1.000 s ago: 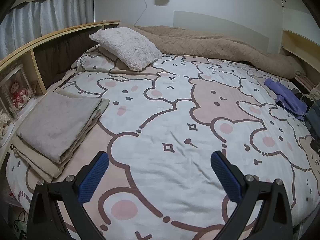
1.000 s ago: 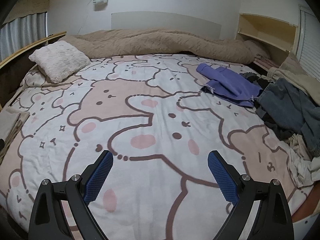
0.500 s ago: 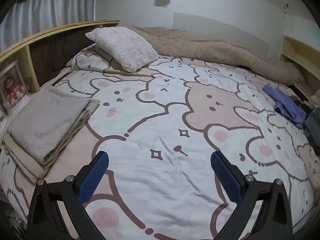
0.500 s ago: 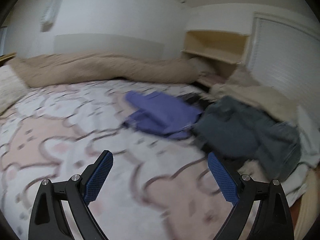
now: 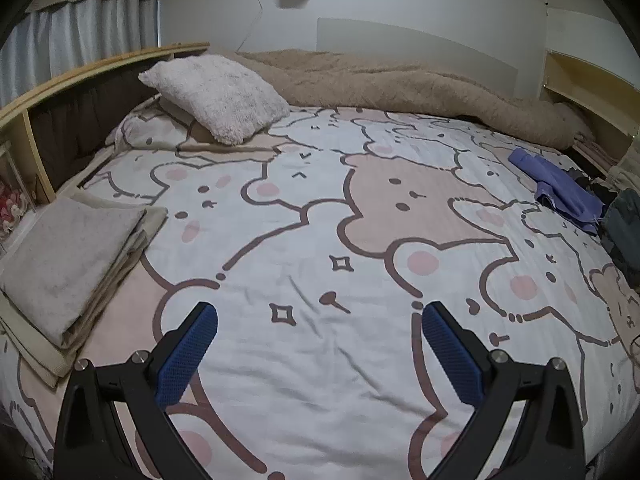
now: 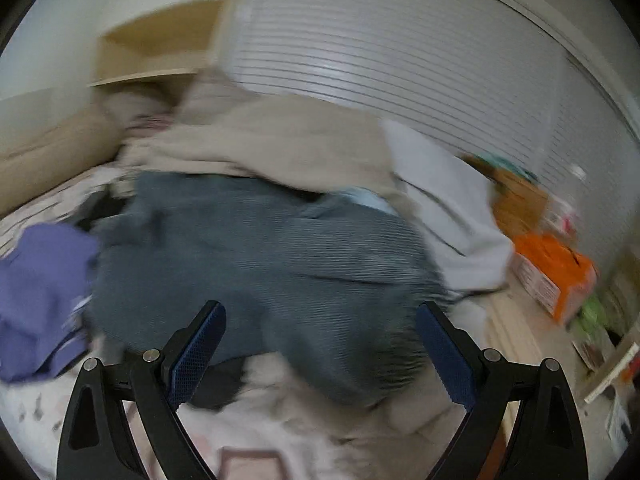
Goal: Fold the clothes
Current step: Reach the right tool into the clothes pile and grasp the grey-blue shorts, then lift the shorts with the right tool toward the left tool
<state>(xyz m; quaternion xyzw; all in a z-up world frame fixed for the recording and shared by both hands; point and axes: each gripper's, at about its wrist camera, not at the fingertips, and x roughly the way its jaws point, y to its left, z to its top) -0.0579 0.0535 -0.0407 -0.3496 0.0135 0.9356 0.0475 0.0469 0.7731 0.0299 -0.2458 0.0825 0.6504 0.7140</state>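
A pile of loose clothes lies at the bed's right side. In the blurred right wrist view a grey-blue ribbed garment (image 6: 260, 256) fills the middle, with a purple garment (image 6: 36, 292) to its left and beige (image 6: 280, 140) and white (image 6: 448, 200) clothes behind. My right gripper (image 6: 320, 344) is open and empty, just above the grey garment. My left gripper (image 5: 320, 344) is open and empty over the bear-print sheet (image 5: 320, 220). A folded grey and beige stack (image 5: 68, 264) lies at its left. The purple garment (image 5: 560, 192) shows far right.
A fluffy pillow (image 5: 216, 96) and a rolled tan blanket (image 5: 400, 88) lie at the bed's far side. A wooden headboard shelf (image 5: 80, 76) runs along the left. An orange box (image 6: 552, 272) and other clutter stand right of the bed, before a white slatted door (image 6: 400, 60).
My right gripper has swung sharply right, from the open sheet to the clothes pile. My left gripper has turned slightly right and drawn back a little. Both stayed open.
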